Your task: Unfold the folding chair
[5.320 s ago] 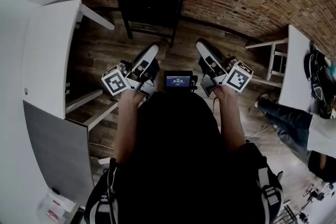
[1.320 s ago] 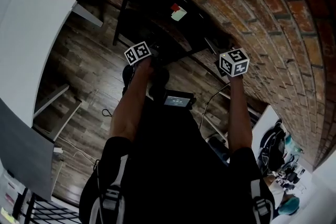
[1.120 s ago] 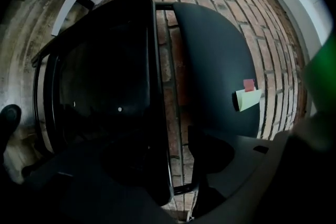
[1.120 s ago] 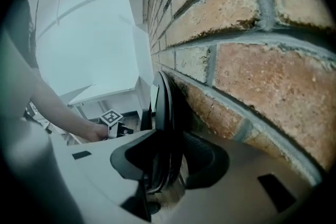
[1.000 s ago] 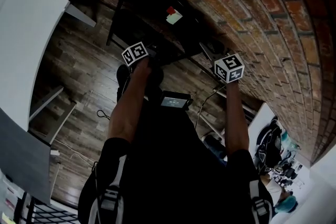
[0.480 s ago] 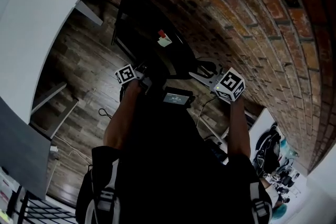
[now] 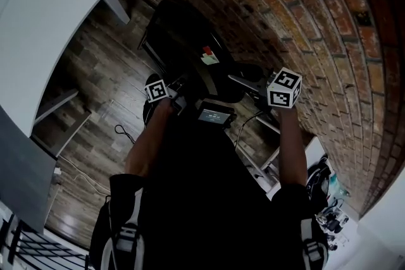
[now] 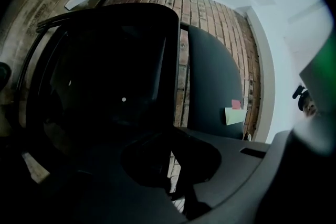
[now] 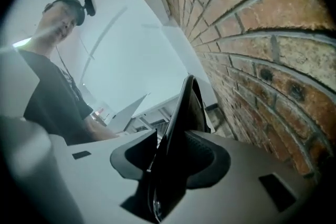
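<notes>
The right gripper's fingers are clamped on the thin top edge of the folding chair's back, which rises edge-on between them in the right gripper view. The left gripper's fingers have just drawn together and stand almost closed right beside the black seat. That view is too dark to show whether the seat's rim is pinched between them.

In the left gripper view a strip of brick wall shows in the gap between the seat and the back. The back carries a pale green sticky note with a small red one above it.

From the head view the chair stands on the wooden floor, close against the brick wall. Both grippers reach to it from the near side, the left at the seat and the right at the back. A white table fills the left side, well apart from the chair, and a thin black cable lies on the floor between them. In the right gripper view a person in a black shirt stands behind the gripper.
</notes>
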`<state>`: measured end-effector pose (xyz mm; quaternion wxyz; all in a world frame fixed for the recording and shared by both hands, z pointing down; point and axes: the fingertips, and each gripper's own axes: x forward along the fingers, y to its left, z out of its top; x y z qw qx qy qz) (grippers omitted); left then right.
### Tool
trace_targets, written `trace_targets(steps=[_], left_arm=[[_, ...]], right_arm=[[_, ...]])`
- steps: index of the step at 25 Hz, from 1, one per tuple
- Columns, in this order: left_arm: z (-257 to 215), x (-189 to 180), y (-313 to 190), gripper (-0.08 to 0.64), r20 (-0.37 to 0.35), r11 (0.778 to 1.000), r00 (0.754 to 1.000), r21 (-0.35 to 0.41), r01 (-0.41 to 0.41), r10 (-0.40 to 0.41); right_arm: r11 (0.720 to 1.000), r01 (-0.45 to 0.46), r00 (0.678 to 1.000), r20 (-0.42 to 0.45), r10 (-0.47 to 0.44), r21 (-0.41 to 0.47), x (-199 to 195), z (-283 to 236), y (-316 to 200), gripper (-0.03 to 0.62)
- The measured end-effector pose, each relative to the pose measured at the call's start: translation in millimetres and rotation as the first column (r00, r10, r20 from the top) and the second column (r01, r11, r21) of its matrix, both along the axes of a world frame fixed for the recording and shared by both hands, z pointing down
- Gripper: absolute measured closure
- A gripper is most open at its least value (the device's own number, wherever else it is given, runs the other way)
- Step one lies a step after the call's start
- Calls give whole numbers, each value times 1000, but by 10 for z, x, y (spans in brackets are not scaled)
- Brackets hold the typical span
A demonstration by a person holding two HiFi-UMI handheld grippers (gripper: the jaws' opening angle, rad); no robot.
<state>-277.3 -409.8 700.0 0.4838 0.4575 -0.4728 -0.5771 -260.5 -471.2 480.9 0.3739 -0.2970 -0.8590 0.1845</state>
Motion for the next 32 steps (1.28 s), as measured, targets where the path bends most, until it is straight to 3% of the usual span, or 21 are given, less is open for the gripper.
trace_targets(steps=[3,5,9,13,19,22,32], left_arm=[[-29,-16,-17,526,77,999,996,-17,-37,38],[-60,-100,-12,525,97,1000,995,-31,-4,7],[-93,-351,3,496,117,993,990,-81,91,-81],[-100,-359,-8,483,106,991,992,-110,75,-63],[-86,-330,105,486,59,994,996,-84,68,-63],[-109,-295,165,486,44,996,998,-71,48,-45],[-348,-162,268,488,48,995,995,31,-94,93]], right_arm=[[999,40,999,-36,-40,5,-83,14,27,431],[999,32,998,-48,-33,-19,-158,38,40,431],[988,-35,995,-101,20,-153,-183,73,79,453],[987,-59,990,-134,40,-147,-182,74,113,463],[961,-169,983,-108,148,-221,-156,24,222,477],[961,-182,981,-102,163,-207,-118,-5,321,479],[933,-291,956,-21,293,-213,30,-310,772,476]])
